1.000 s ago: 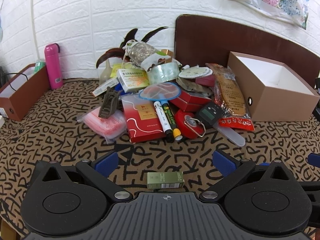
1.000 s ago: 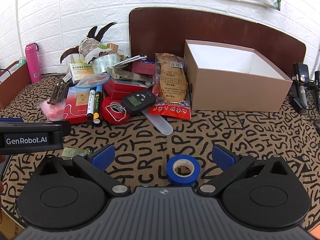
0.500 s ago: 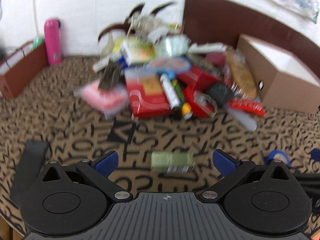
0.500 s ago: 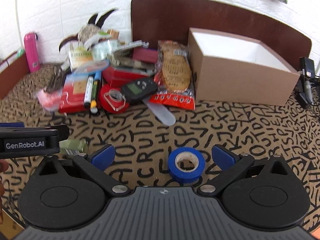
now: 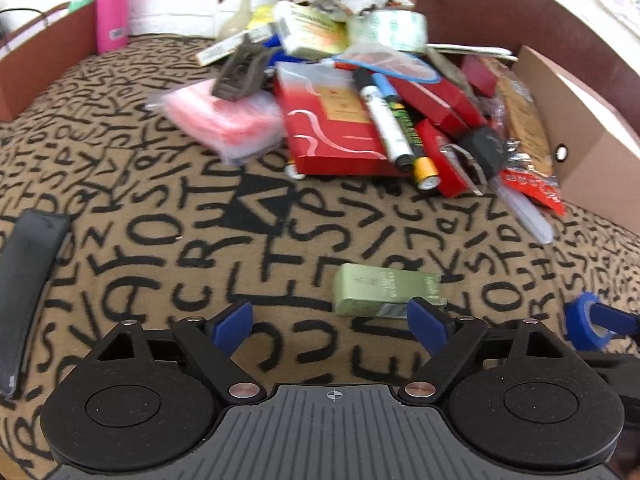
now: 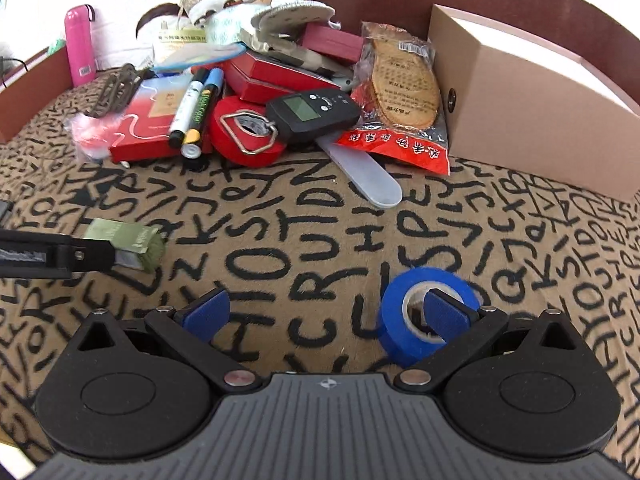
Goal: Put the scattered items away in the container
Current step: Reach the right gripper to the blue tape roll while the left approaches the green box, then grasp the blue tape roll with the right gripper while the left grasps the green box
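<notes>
Both my grippers are low over the lettered cloth (image 6: 320, 208), jaws spread. Left gripper (image 5: 330, 320): right finger at the near end of the small green box (image 5: 386, 290), box mostly off-centre. Right gripper (image 6: 326, 312): one finger poking through the core of the blue tape roll (image 6: 430, 312). Cardboard box (image 6: 532, 92) sits far right, beside the pile. Risks: closing left likely nudges the box sideways rather than pinching it; right grabs only one wall, so the roll may tilt or swing in transit
</notes>
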Demonstrator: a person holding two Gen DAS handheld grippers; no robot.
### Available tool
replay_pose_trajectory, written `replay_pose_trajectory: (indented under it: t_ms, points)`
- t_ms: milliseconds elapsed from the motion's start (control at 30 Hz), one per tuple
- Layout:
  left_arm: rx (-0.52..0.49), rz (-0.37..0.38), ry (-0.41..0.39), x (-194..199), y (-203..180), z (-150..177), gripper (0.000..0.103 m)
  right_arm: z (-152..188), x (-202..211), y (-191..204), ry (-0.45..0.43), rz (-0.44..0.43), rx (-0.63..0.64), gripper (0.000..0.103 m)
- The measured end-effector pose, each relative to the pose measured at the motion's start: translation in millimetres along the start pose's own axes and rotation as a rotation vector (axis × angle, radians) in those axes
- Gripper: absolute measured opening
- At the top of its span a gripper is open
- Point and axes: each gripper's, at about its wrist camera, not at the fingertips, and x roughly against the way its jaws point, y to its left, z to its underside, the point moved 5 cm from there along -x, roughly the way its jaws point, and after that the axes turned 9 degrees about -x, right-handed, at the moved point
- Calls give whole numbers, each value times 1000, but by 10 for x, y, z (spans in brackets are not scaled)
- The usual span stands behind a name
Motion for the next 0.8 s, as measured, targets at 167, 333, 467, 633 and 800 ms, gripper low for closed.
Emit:
replay_pose_trajectory:
  t_ms: [167,333,467,633,800]
  points:
    - [-68,48,-1,-113,-209,-31,90,-64,-164,-62,-27,-7,-4,102]
    - [-104,8,-29,-248,-260,-111,89,-143,-287,-115,-84,-19,27,100]
    - [-94,-4,-50,-312,-213,-202,83,-269,-396,-177,-105,-19,42,97]
    - [-103,-13,-79,-389,-179,-320,64,-399,-474,-257,-117,-44,24,93]
    - [-134,36,-77,-439,-231,-404,23,-406,-460,-267,-130,-34,39,75]
